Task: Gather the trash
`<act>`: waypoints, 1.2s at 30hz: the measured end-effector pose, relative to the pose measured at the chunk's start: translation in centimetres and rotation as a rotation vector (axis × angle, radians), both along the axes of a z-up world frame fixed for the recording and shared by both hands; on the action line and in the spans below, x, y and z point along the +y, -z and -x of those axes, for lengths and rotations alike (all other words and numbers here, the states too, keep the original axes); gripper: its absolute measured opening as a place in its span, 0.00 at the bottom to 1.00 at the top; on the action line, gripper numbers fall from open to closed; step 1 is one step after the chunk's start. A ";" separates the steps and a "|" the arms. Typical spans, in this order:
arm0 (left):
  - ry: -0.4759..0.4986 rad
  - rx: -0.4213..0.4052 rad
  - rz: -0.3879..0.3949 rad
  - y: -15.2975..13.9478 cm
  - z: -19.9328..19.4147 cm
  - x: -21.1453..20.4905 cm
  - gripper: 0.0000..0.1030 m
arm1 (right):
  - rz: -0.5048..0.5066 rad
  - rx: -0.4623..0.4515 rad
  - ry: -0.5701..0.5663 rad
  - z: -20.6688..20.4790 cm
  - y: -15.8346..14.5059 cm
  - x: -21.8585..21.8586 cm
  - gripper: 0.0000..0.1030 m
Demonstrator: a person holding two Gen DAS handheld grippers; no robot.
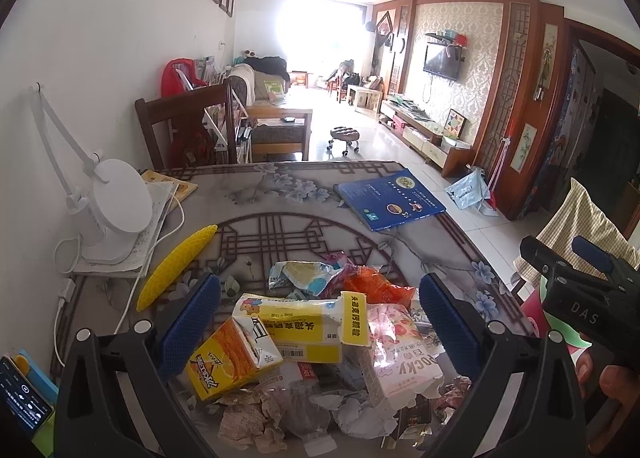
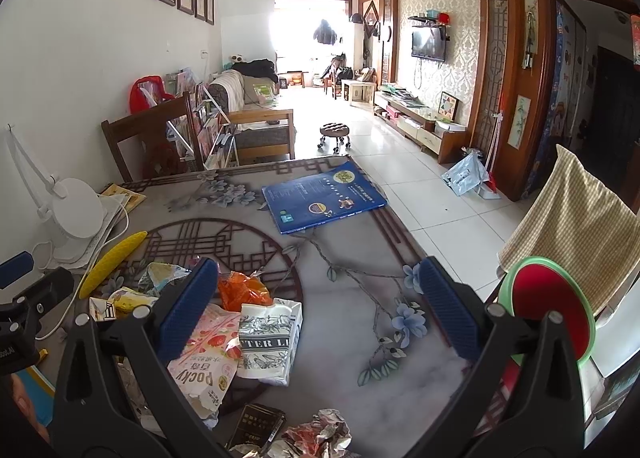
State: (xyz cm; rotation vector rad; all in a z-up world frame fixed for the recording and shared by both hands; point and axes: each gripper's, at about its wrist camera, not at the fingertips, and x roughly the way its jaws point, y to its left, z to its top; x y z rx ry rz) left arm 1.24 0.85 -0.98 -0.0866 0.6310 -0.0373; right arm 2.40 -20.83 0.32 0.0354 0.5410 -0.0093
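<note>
Left gripper (image 1: 320,322): jaws apart above trash pile (image 1: 320,346) on patterned table (image 1: 280,193) | Right gripper (image 2: 320,314): jaws apart, empty, beside pile | Blue book (image 2: 324,197) at far edge

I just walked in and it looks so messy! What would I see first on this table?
First, the heap of trash at the near edge: an orange juice carton, a yellow box and a pink Pocky box, between the open left gripper. Farther back lies a blue book; a white desk lamp stands left.
</note>
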 end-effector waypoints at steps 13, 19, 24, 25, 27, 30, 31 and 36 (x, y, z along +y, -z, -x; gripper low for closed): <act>0.001 0.004 0.000 0.3 -0.1 0.0 0.92 | 0.000 0.002 0.000 -0.1 0.1 0.1 0.96; 0.002 0.003 0.000 0.3 -0.1 0.0 0.92 | 0.001 0.002 0.000 -0.1 0.1 0.1 0.96; 0.002 0.005 0.003 0.3 -0.1 0.1 0.92 | 0.001 0.003 0.000 -0.2 0.1 0.2 0.96; 0.002 0.006 0.003 0.4 -0.1 0.1 0.92 | 0.002 0.005 0.001 -0.2 0.1 0.2 0.96; 0.010 -0.002 -0.015 0.3 -0.1 0.1 0.92 | 0.006 0.002 0.007 -0.2 0.1 0.2 0.96; 0.010 0.001 -0.014 0.4 -0.1 0.1 0.92 | 0.008 0.006 0.006 -0.3 0.2 0.3 0.96; 0.011 0.002 -0.013 0.4 -0.1 0.1 0.92 | 0.008 0.007 0.006 -0.3 0.2 0.3 0.96; 0.012 0.012 -0.011 0.8 0.3 0.1 0.92 | 0.011 0.034 -0.007 -0.2 0.7 0.3 0.96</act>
